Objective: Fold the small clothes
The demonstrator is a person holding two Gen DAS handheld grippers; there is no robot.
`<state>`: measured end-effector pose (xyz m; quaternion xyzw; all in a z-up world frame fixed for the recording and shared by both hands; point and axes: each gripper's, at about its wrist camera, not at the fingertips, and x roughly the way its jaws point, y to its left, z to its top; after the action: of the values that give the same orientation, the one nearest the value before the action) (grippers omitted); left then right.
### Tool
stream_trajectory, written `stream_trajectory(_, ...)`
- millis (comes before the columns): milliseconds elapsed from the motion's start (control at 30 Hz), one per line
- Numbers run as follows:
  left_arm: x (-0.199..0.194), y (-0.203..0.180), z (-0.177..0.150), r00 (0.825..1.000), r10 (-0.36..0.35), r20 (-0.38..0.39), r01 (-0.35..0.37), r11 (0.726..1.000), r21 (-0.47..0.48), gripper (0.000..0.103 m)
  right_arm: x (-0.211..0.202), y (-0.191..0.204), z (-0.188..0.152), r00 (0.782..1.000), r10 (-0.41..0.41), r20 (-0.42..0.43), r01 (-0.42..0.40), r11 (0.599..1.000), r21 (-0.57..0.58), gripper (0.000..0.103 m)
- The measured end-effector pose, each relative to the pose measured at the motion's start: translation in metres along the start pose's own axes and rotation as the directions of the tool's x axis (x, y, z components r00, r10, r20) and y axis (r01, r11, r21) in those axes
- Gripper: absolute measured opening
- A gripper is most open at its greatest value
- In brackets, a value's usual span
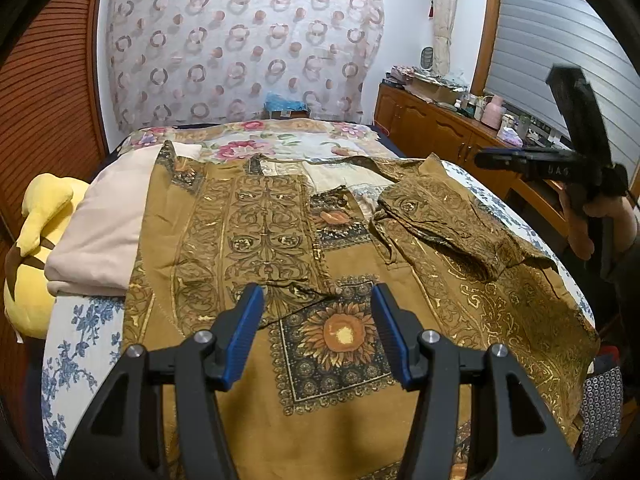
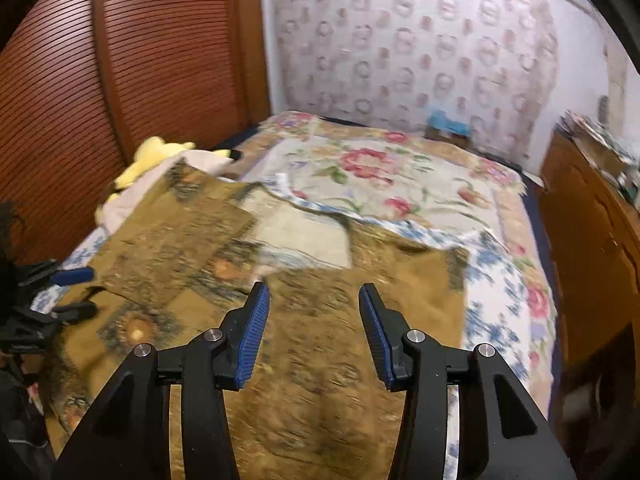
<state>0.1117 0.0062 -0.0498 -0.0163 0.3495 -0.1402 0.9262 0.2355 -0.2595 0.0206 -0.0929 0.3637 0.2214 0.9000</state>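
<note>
1. Left wrist view: my left claw is hovering wide, empty, over the brown garment spread across the bed.
2. My right claw is gaping, gripping nothing.
3. Risk, I'm judging: the right-edge folded sleeve springing open.

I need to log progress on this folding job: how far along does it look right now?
Partly done: the garment lies on the bed with its left sleeve folded flat and its right sleeve turned inward but rumpled. Nothing is in hand: the left gripper and the right gripper are open and empty. Smoothing and the body folds remain.
</note>
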Motion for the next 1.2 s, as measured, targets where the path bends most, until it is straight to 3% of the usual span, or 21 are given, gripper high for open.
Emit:
stream_trajectory(100,0.0,0.004,0.003,1.0,0.008,-0.003,-0.008,1.0,-0.001,0.056,0.008,-0.017,-0.012,0.999,-0.043,-0.03,0.044,0.999,0.008,0.048)
stream_trajectory(200,0.002,0.012,0.01,1.0,0.009,-0.004,-0.009,1.0,0.0,0.056,0.023,-0.038,-0.023,0.993,-0.098,-0.066,0.1,0.995,0.025,0.055)
stream_trajectory(433,0.023,0.045,0.033,0.997,0.073,-0.024,-0.073,0.997,0.004,0.056,0.059,-0.086,-0.038,0.981,-0.127,-0.147,0.144,0.983,0.113,0.055)
stream_trajectory(1000,0.101,0.144,0.094,0.974,0.2,-0.104,-0.206,0.978,-0.042,0.056,0.11,-0.121,-0.01,0.982,-0.087,-0.167,0.107,0.988,0.113,0.055)
stream_trajectory(1200,0.12,0.163,0.103,0.979,0.172,-0.111,-0.181,0.981,-0.075,0.056,0.119,-0.121,-0.002,0.984,-0.075,-0.16,0.091,0.991,0.097,0.055)
